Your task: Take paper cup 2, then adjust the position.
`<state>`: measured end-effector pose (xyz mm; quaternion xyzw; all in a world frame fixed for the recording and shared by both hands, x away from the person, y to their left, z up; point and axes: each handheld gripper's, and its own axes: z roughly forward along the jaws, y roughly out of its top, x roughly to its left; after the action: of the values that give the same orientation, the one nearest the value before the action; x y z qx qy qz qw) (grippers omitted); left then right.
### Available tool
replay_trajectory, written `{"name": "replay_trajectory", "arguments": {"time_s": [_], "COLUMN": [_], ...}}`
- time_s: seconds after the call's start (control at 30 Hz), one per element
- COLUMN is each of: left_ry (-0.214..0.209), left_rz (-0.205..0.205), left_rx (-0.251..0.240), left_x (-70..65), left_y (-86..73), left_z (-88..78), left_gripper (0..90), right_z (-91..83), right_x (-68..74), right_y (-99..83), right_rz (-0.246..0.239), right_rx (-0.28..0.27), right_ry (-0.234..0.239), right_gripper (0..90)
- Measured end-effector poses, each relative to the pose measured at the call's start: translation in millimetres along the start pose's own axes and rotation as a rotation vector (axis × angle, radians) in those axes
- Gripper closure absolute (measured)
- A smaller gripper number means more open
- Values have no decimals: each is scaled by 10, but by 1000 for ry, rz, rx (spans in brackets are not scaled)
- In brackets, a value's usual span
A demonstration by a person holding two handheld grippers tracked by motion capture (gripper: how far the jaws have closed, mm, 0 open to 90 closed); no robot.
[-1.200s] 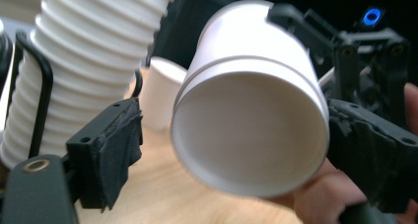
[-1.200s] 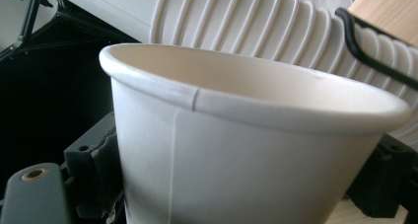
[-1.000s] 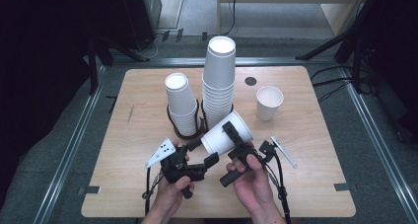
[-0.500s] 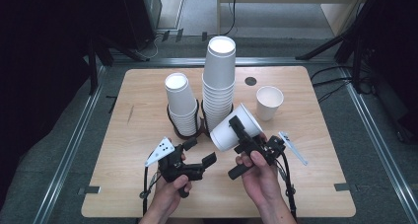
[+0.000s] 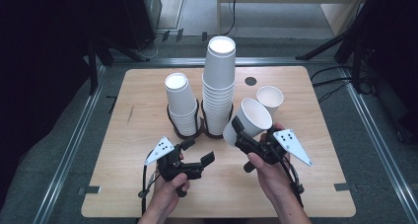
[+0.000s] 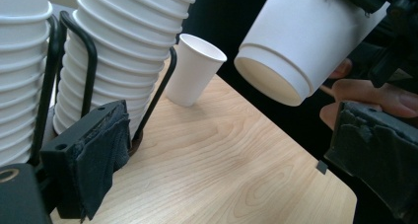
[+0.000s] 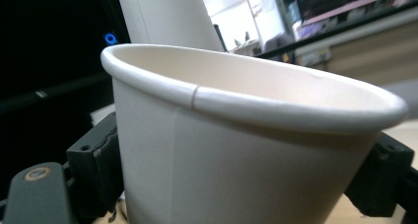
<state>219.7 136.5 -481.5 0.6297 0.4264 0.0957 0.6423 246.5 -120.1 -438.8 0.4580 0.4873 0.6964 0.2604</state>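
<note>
Cup unstacking, partly done: one loose cup [image 5: 269,99] already stands on the table [image 5: 315,184], the right gripper [image 5: 242,135] clamps a second paper cup [image 5: 249,120] aloft beside the tall stack [image 5: 219,86], and the left gripper [image 5: 197,152] gapes empty.

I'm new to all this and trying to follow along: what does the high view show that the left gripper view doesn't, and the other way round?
High view: the whole table, both hands, and the open mouth of the held cup in the right gripper.

Left gripper view: that cup's recessed underside, and the left gripper open with nothing between its jaws.

Both: the two cup stacks and the lone cup.
</note>
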Motion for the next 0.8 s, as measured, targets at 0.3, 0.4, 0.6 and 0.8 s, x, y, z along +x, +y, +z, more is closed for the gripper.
{"name": "replay_trajectory", "arguments": {"time_s": [0.3, 0.4, 0.6, 0.8], "left_ry": [7, 10, 10, 12], "left_rz": [-8, -11, -12, -19], "left_rx": [2, 5, 5, 6], "left_x": [27, 36, 41, 51], "left_y": [2, -5, -2, -5], "left_z": [-11, -8, -14, -20], "left_gripper": [19, 19, 19, 19], "right_z": [-1, 5, 4, 28], "right_x": [-110, -158, -214, -310], "right_y": [39, 38, 23, 22], "right_rz": [-272, -291, -351, -358], "right_rx": [-34, -33, -36, -30], "right_ry": [-139, -139, -158, -164], "right_gripper": [123, 119, 128, 129]}}
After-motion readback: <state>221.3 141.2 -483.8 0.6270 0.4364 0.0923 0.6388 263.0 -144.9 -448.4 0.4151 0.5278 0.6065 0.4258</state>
